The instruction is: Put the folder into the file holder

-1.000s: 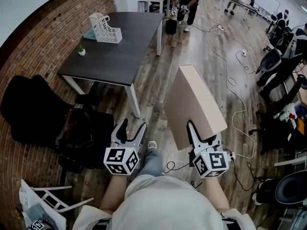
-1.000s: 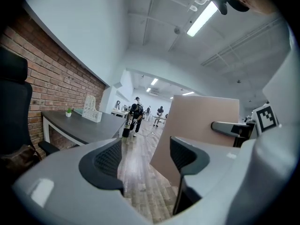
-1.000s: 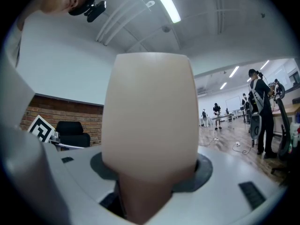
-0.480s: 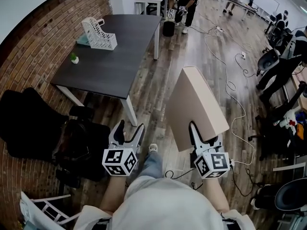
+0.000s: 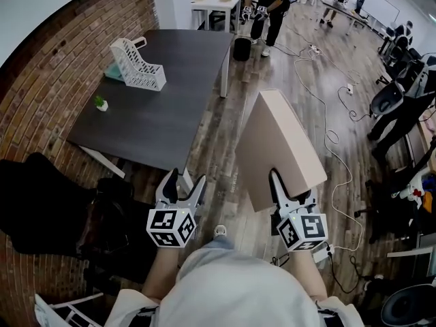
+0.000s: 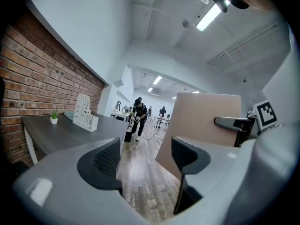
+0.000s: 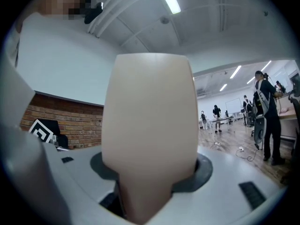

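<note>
The right gripper (image 5: pixel 289 191) pinches the folder (image 5: pixel 279 148) by its bottom edge, and the folder stands up from it. The left gripper (image 5: pixel 187 180) beside it has just opened wide and is empty. The file holder (image 5: pixel 138 63) sits well away on the table (image 5: pixel 177 94).

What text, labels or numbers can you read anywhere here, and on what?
No readable text anywhere.
folder: plain surface, no print showing.
file holder: no label visible.
Cubes on the left gripper and right gripper: black-and-white square marker patterns only, no letters or digits.
whiteboard: too small to read.
</note>
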